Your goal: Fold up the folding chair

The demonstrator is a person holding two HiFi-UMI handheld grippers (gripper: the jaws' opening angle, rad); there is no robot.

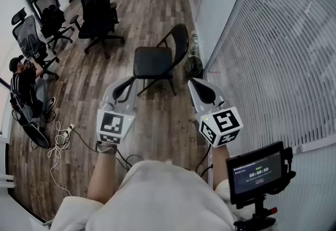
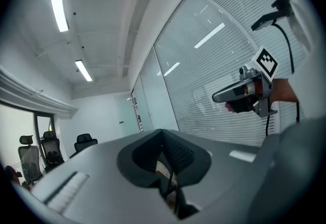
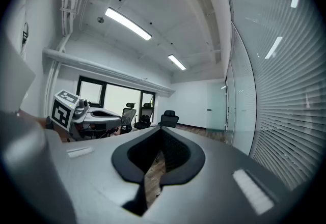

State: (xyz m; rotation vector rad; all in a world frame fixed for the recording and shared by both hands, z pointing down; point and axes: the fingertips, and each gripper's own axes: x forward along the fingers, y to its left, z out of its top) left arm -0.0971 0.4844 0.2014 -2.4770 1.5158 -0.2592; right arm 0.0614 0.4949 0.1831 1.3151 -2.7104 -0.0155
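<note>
Nearest to the camera is the person's pale shirt [image 1: 157, 198], at 6 o'clock in the head view. Beyond it a wooden floor [image 1: 157, 4] fills the room, and a glass wall with blinds [image 1: 273, 56] runs from 1 to 4 o'clock. Black office chairs [image 1: 100, 12] stand at 10 to 11 o'clock. At 12 o'clock the folding chair [image 1: 153, 62] stands unfolded on the floor, close to the glass wall. Before it, not touching it, the left gripper [image 1: 124, 90] and right gripper [image 1: 197, 85] have their jaws fully closed, with nothing between them. A small screen [image 1: 257, 172] sits at 4 o'clock.
</note>
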